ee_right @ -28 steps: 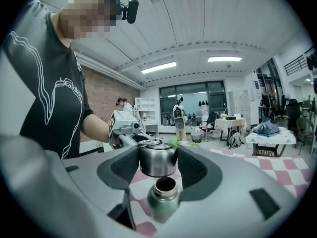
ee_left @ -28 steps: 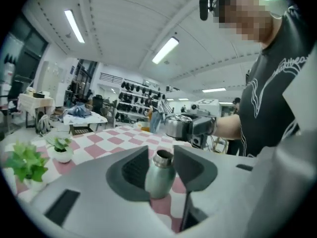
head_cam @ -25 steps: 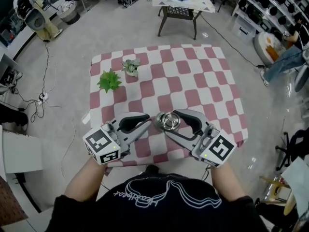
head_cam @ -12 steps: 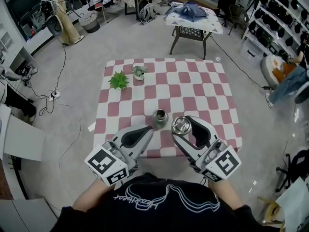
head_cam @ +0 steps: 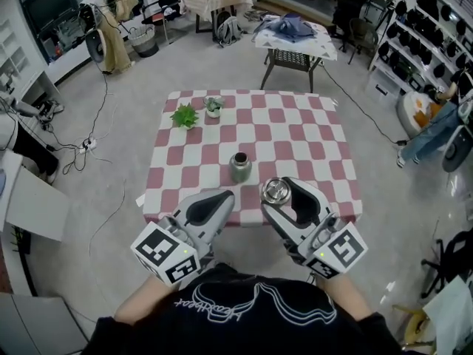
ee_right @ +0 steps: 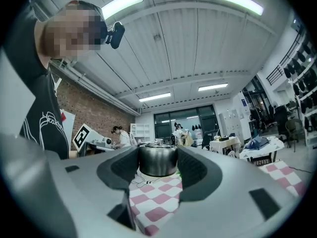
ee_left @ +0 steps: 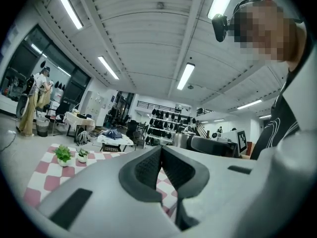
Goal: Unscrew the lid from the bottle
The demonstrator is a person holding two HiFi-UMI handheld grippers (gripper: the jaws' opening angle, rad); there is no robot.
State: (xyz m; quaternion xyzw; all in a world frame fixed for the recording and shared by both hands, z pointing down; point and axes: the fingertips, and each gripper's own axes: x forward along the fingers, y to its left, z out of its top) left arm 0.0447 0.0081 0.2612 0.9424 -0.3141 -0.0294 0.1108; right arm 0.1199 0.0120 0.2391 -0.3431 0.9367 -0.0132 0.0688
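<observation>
The lid (ee_right: 157,160) is already off and sits in my right hand-held gripper (head_cam: 278,191), whose jaws stand fairly wide with their pads pressed on opposite sides of its round wall. It hangs in the air over the near edge of the tabletop (head_cam: 295,135), to the right of the bottle (head_cam: 240,167) and clear of it. It looks like polished steel, so I judge it stiff, fairly light and slippery. A hold across the full width of the side wall, as it has now, seems the safest one, since a pinch near the rim could let it squirt out. Its axis runs roughly upright, crosswise to the jaws, with one flat face turned up toward the head view, though I cannot tell whether that face is the top or the hollow side. The bottle stands on the checked cloth near the middle of the tabletop, its long axis vertical and its dark mouth pointing up. It is short and squat, probably metal too, so it is rigid and unlikely to tip unless it is knocked. My left hand-held gripper (head_cam: 226,196) has its jaws pressed together on nothing, and hovers low just left of and nearer me than the bottle. Two small potted plants (head_cam: 185,115) stand at the far left corner, well apart from everything.
</observation>
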